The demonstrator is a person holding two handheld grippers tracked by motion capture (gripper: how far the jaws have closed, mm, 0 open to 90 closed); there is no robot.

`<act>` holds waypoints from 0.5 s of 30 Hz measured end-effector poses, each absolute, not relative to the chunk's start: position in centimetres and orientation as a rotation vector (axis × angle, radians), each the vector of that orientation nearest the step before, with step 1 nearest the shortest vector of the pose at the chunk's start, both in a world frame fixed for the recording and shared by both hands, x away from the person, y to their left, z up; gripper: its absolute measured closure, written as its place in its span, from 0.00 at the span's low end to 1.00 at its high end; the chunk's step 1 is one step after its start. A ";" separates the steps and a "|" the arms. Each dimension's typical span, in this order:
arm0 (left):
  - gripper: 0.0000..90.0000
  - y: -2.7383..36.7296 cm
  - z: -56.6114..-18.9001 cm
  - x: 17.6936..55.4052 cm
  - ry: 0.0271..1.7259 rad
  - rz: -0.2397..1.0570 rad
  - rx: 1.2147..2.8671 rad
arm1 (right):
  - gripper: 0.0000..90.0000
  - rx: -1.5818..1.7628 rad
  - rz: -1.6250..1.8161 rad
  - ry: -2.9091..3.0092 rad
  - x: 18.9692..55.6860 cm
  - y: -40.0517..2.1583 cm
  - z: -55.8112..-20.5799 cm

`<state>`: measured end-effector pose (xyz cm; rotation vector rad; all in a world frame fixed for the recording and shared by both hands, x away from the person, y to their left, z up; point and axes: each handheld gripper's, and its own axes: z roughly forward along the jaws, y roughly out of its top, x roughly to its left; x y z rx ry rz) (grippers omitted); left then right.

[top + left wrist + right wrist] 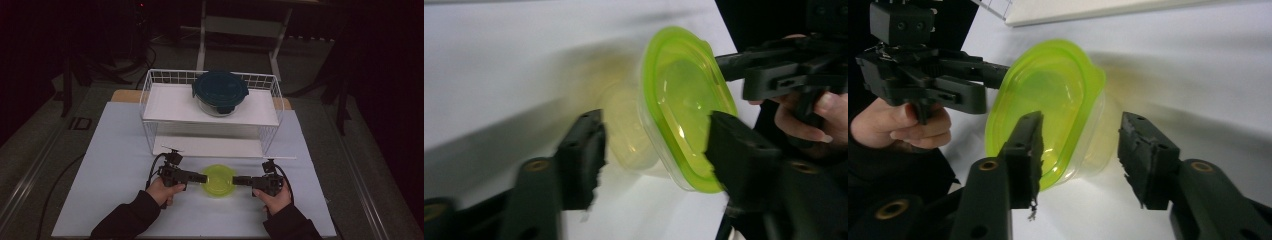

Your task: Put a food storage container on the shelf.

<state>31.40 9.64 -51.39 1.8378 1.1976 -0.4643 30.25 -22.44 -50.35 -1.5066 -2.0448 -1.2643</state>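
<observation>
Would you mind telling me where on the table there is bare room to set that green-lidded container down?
The white mat is bare left of the wire rack and along the near edge between the sleeves. The rack's upper shelf is free left of the dark-lidded container. It is crowded mid-table, where both tongs, left and right, flank the green-lidded container.

A clear round container (pixel 218 180) with lime-green lid sits upright on the table.

No text, label, brand, number or sign can be read anywhere here, neither on the containers, nor the rack, nor the counter.
</observation>
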 end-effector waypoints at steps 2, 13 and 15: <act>0.59 9.5 -51.6 31.4 1.194 -0.479 1.832 | 0.66 -1.501 -1.250 -2.047 30.2 -22.2 -50.6; 0.79 9.3 -51.6 31.0 1.177 -0.500 1.815 | 0.82 -1.540 -1.217 -2.030 29.8 -21.7 -50.6; 0.80 9.4 -51.5 30.9 1.184 -0.510 1.814 | 0.83 -1.541 -1.217 -2.025 29.6 -21.7 -50.6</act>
